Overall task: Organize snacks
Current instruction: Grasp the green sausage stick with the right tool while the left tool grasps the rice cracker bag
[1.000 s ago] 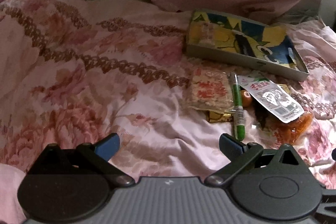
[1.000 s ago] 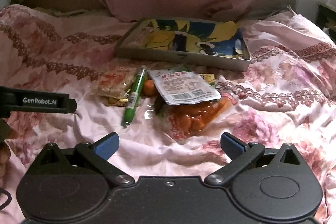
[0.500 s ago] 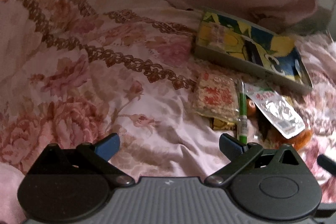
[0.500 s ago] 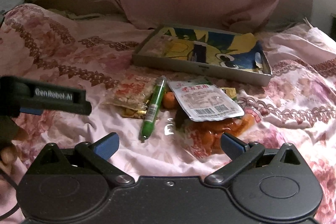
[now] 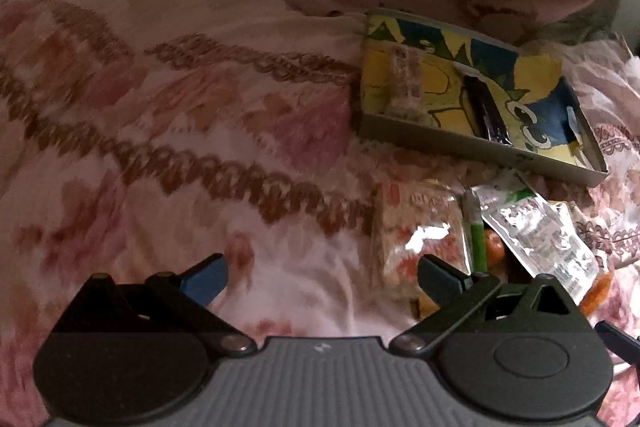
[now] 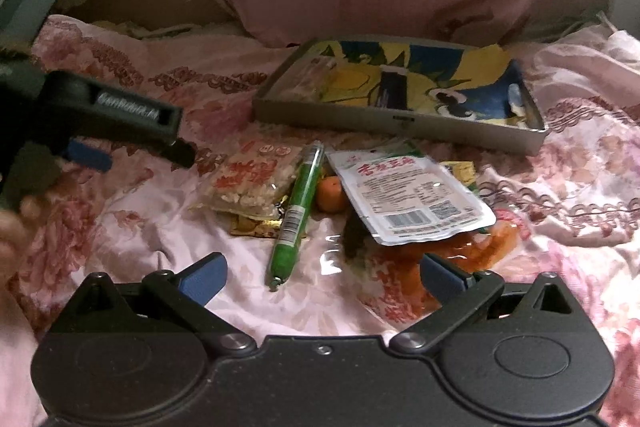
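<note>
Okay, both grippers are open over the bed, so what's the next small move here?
Probably ease the left gripper forward onto the rice cracker packet: its jaws are open and empty, that packet lies nearest, and the tray behind has room.

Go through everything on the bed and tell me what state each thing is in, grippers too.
left gripper: open, holding nothing
right gripper: open, holding nothing
tray: flat on the bed, one clear packet inside
rice cracker packet: sealed, lying flat
green sausage stick: sealed, lying flat
white pouch: sealed, resting on the orange snack bag
</note>
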`<state>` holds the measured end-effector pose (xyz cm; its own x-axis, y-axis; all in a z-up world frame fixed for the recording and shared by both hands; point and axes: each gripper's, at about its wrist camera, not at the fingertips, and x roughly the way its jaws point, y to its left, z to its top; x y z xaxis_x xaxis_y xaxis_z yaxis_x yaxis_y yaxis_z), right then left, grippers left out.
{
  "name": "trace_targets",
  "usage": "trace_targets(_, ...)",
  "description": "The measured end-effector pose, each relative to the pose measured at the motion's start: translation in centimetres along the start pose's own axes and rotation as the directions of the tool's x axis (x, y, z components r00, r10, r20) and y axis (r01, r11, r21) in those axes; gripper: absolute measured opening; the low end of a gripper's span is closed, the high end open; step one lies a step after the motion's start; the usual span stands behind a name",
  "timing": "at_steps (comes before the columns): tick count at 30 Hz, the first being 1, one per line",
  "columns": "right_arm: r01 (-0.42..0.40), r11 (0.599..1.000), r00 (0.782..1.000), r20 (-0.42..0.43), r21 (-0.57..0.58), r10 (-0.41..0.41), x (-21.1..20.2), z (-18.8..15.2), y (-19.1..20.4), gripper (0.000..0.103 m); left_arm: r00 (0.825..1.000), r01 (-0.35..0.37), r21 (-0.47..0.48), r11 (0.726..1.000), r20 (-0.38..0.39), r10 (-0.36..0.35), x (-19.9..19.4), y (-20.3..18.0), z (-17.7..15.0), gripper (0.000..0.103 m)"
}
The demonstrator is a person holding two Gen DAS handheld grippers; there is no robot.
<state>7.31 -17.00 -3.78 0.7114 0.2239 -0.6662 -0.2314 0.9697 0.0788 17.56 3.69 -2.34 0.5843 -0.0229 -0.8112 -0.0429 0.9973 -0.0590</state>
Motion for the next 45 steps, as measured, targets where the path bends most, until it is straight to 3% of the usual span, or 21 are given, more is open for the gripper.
trace_targets(8,0.008,1.000,1.000,0.025,-0.008,-0.007,3.0,0.6,0.4,0.093,0.995,0.096,0.088,0.992,-0.042,-0.092,3.5,-2.7,1.6,0.103)
trace_targets(15,0.013,0.999,0.999,0.045,-0.042,-0.011,4.8,1.0,1.2,0.077,0.996,0.079,0.192,0.978,-0.048,-0.071,5.9,-4.6,1.6,0.102)
trace_targets(18,0.015,0.997,0.999,0.042,-0.076,-0.012,5.5,1.1,1.7,0.066,0.995,0.099,0.185,0.978,-0.038,-0.093,6.3,-4.5,1.7,0.102)
trace_targets(20,0.013,0.996,1.000,0.016,-0.090,-0.012,6.1,1.2,2.1,0.047,0.992,0.123,0.169,0.978,-0.044,-0.117,6.6,-4.4,1.7,0.099)
trace_targets(21,0.020,0.996,1.000,0.004,-0.089,-0.020,6.4,1.1,2.2,0.046,0.990,0.139,0.160,0.977,-0.050,-0.132,6.7,-4.4,1.8,0.097)
trace_targets(24,0.039,0.995,0.999,-0.010,-0.095,-0.040,6.8,1.0,2.3,0.046,0.983,0.179,0.147,0.973,-0.076,-0.170,7.1,-4.8,1.9,0.094)
trace_targets(30,0.039,0.996,0.999,-0.017,-0.086,-0.040,7.3,1.0,2.2,0.047,0.979,0.191,0.154,0.969,-0.094,-0.178,7.3,-5.2,1.7,0.087)
trace_targets(34,0.084,0.990,0.996,-0.027,-0.113,-0.088,7.3,1.2,2.5,0.035,0.975,0.205,0.118,0.972,-0.113,-0.192,7.1,-4.4,1.7,0.081)
trace_targets(37,0.097,0.988,0.994,-0.028,-0.119,-0.101,7.2,1.3,2.3,0.034,0.978,0.179,0.103,0.978,-0.125,-0.166,6.9,-3.7,1.8,0.077)
trace_targets(45,0.048,0.994,0.999,0.003,-0.093,-0.048,8.0,1.7,1.8,0.041,0.983,0.148,0.126,0.981,-0.128,-0.132,7.9,-4.0,1.7,0.088)
